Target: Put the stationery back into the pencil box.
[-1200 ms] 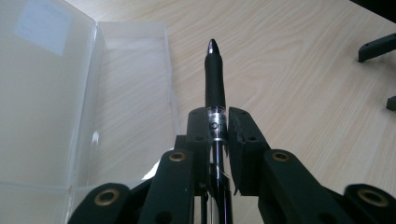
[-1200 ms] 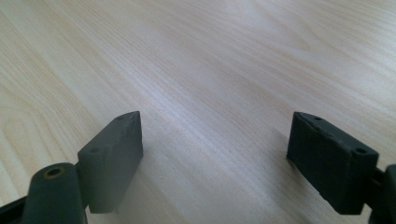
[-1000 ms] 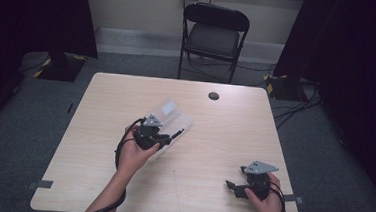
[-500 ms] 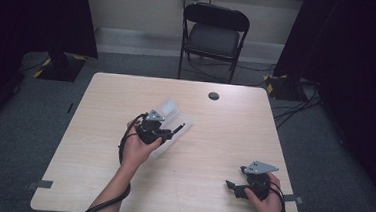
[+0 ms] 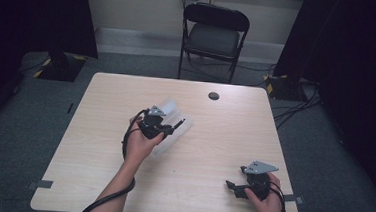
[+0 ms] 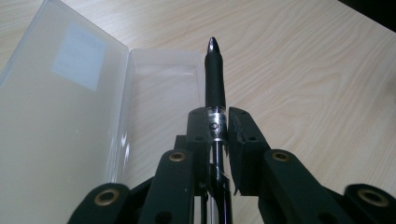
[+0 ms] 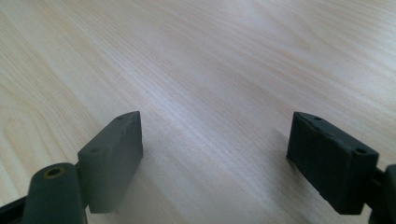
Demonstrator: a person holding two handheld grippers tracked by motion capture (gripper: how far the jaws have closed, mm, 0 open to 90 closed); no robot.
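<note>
A black pen (image 6: 215, 84) is clamped between the jaws of my left gripper (image 6: 219, 128), its tip pointing away over the open half of a clear plastic case (image 6: 154, 107). The case's lid (image 6: 56, 93) lies flat to the left, with a pale label on it. In the high view the left gripper (image 5: 174, 126) hovers over the case (image 5: 171, 135) near the table's middle. My right gripper (image 7: 215, 154) stands open above bare wood, its jaws wide apart with nothing between them. It rests near the table's front right (image 5: 234, 186).
The light wooden table (image 5: 224, 133) has a small dark round disc (image 5: 214, 96) near its far edge. A black folding chair (image 5: 215, 35) stands beyond the table. Dark curtains and floor cables flank both sides.
My left gripper has shifted a little to the right over the clear case, still holding the pen. The right gripper has stayed put.
</note>
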